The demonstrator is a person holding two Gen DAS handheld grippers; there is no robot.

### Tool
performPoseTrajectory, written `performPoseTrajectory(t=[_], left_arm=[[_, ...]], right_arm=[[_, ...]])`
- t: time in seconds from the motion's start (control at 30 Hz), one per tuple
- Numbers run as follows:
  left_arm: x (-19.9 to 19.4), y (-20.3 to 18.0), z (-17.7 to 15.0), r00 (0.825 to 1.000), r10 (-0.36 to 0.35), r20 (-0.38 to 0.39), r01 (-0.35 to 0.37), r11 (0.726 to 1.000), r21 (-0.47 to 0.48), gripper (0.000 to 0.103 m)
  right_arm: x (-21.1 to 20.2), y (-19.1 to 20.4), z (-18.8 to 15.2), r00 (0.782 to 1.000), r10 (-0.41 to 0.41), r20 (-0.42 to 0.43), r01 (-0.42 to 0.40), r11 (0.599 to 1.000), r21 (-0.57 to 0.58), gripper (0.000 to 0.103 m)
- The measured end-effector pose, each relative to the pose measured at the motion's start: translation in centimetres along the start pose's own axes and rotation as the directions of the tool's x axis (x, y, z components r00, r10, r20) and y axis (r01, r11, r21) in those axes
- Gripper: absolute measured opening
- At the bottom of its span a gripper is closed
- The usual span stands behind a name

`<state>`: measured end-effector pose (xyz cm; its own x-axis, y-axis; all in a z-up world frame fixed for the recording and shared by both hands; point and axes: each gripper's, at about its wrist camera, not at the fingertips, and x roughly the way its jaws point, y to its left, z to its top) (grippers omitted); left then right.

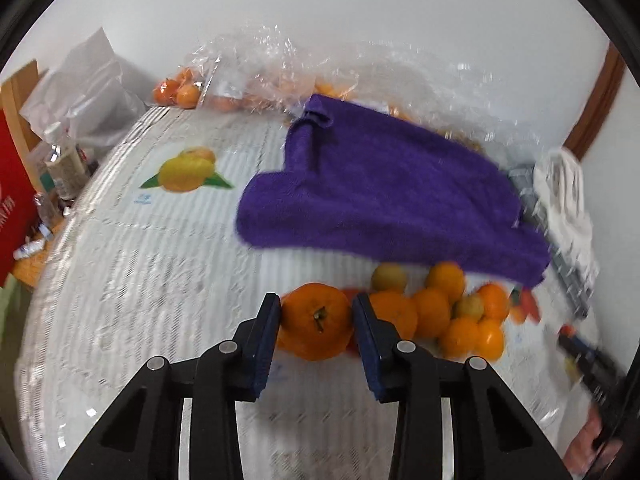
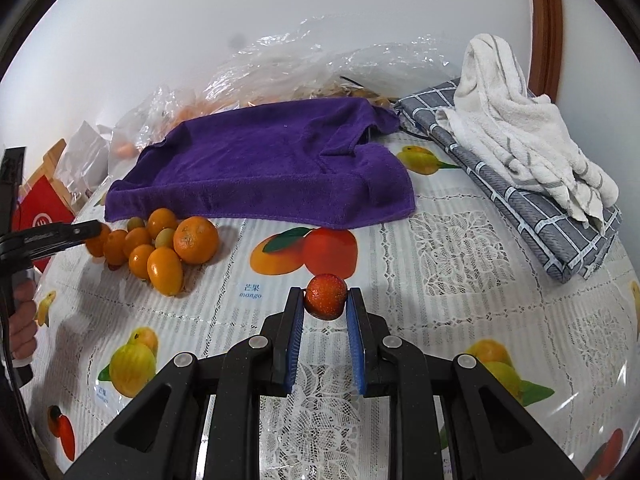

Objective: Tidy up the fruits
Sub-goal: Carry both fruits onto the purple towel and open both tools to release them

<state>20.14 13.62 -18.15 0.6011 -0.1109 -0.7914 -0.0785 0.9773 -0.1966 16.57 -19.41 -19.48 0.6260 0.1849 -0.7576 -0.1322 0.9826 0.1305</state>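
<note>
My left gripper [image 1: 316, 312] is shut on a large orange tangerine [image 1: 316, 322] at the left end of a pile of small oranges and kumquats [image 1: 460, 312]. The pile [image 2: 156, 248] also shows in the right wrist view, with the left gripper [image 2: 90, 232] reaching into its left side. My right gripper [image 2: 325, 300] is shut on a small red strawberry-like fruit [image 2: 326, 295], held just above the tablecloth [image 2: 440, 248]. A purple towel [image 2: 264, 168] lies behind the pile.
Clear plastic bags with more oranges [image 1: 180, 90] sit along the back wall. A grey checked cloth [image 2: 520, 184] with a white striped towel [image 2: 516, 120] lies at the right. Bottles and a red box [image 1: 16, 200] stand off the table's left edge.
</note>
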Motion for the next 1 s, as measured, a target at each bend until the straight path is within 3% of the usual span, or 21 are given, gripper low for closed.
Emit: performPoseTrajectory(t=[0.17, 0.27, 0.3, 0.5, 0.53, 0.57, 0.6, 0.7, 1.0], left_arm=[[-0.3, 0.2, -1.2, 1.0, -0.001, 0.017, 0.001, 1.0, 0.029, 0.04], [0.3, -0.1, -1.9, 1.0, 0.006, -0.001, -0.006, 0.999, 0.054, 0.057], [0.6, -0.3, -2.2, 1.0, 0.013, -0.003, -0.013, 0.998, 0.063, 0.057], [1.6, -0.2, -2.4, 0.997, 0.07, 0.034, -0.072, 0.996, 0.045, 0.057], [1.6, 0.0, -2.3, 0.997, 0.07, 0.036, -0.071, 0.997, 0.033, 0.055], [1.7, 0.1, -2.1, 0.997, 0.067, 0.04, -0.068, 0.997, 0.03, 0.044], [1.7, 0.1, -2.1, 0.998, 0.052, 0.037, -0.053, 0.998, 0.035, 0.039], [1.3, 0.0, -1.6, 0.998, 0.05, 0.026, -0.051, 0.998, 0.045, 0.039], [-3.5, -1.2, 2.2, 0.993, 0.022, 0.115, -0.027, 0.998, 0.05, 0.039]], right_arm=[[0.2, -0.3, -0.1, 1.0, 0.008, -0.002, -0.008, 1.0, 0.017, 0.021], [0.6, -0.6, 0.0, 1.0, 0.012, -0.01, -0.011, 1.0, 0.025, 0.021], [0.6, -0.6, 0.0, 1.0, 0.012, -0.011, -0.012, 1.0, 0.027, 0.021], [0.4, -1.0, 0.3, 1.0, 0.01, -0.011, -0.009, 0.999, 0.035, 0.021], [0.3, -1.0, 0.4, 1.0, 0.009, -0.009, -0.009, 0.999, 0.036, 0.021], [0.2, -1.0, 0.4, 1.0, 0.01, -0.008, -0.01, 0.999, 0.036, 0.021], [0.1, -1.1, 0.5, 1.0, 0.009, -0.007, -0.009, 0.999, 0.033, 0.021], [0.0, -1.1, 1.0, 1.0, 0.005, -0.005, -0.005, 1.0, 0.03, 0.021], [-1.3, -0.7, 5.7, 0.999, -0.01, 0.047, 0.011, 1.0, -0.008, 0.021]])
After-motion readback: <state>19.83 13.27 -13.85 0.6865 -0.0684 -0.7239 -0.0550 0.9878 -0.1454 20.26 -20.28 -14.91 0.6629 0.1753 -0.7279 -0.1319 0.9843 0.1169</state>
